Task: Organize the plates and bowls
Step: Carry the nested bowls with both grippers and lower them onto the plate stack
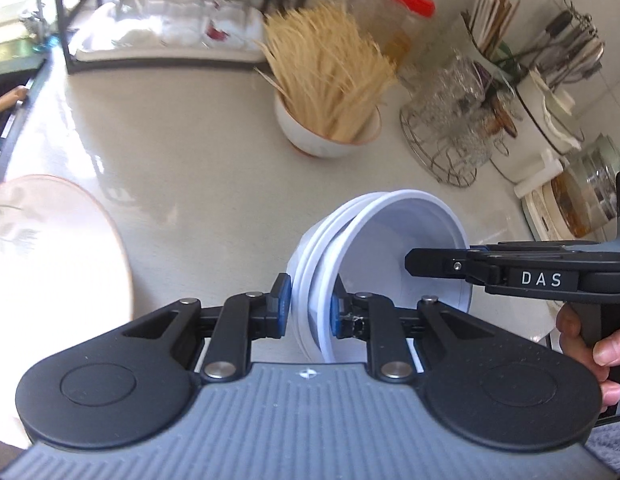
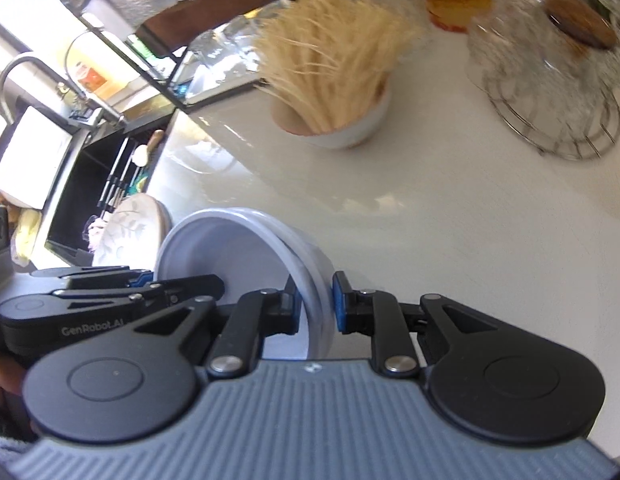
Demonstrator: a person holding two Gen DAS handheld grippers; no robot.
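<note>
The stack of nested white plastic bowls hung tilted above the pale countertop, nearer than the bowl of straw-coloured sticks. The left gripper and right gripper were each clamped on opposite rims. Probably light, stiff and slippery; rim grips suited.

Smooth white bowls, glossy counter, wire metal rack

**What is slipping out of sight**

The patterned plate is running off the left edge. The left tongs' body is covering the white bowls' lower rims. Motion is blurring the straw bundle and glassware; the sink's contents are staying too small to tell.
</note>
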